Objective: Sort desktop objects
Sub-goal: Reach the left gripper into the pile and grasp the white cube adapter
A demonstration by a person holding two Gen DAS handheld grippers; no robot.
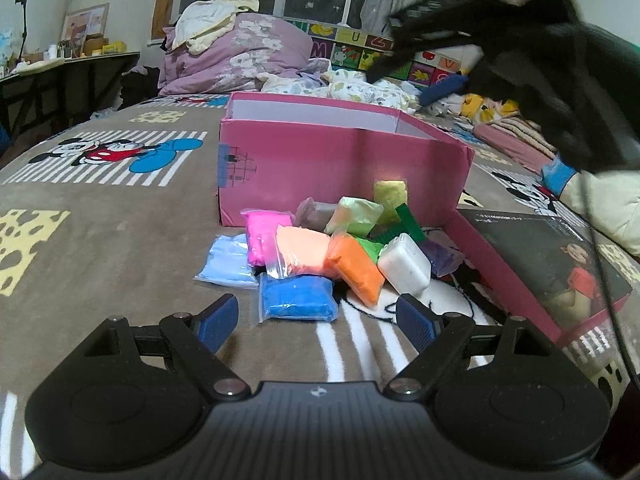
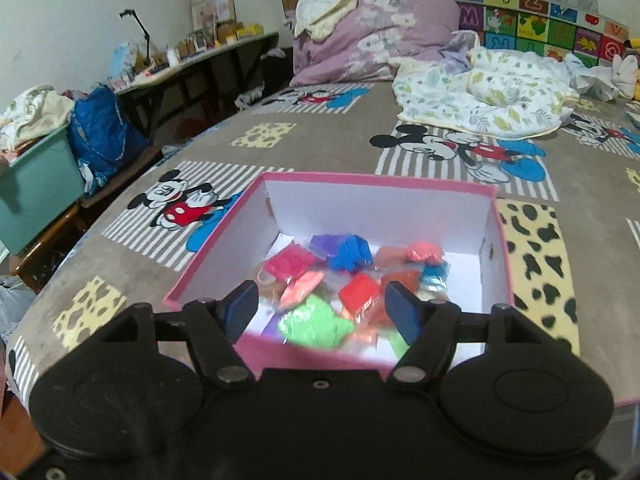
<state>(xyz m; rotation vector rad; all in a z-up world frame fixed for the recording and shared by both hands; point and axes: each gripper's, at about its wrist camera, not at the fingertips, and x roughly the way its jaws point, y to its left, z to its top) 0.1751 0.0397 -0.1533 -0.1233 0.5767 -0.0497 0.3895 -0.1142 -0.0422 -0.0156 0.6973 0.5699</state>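
A pink box stands on the bed. In front of it lies a pile of clay bags: blue, pink, orange, light blue, and a white case. My left gripper is open and empty just short of the blue bag. My right gripper is open and empty above the box, which holds several bags, among them a blurred green one between the fingers and a red one.
The box lid lies right of the pile. The right gripper and hand hang above the box in the left view. Bedding and a purple pillow lie at the far side; a desk stands left.
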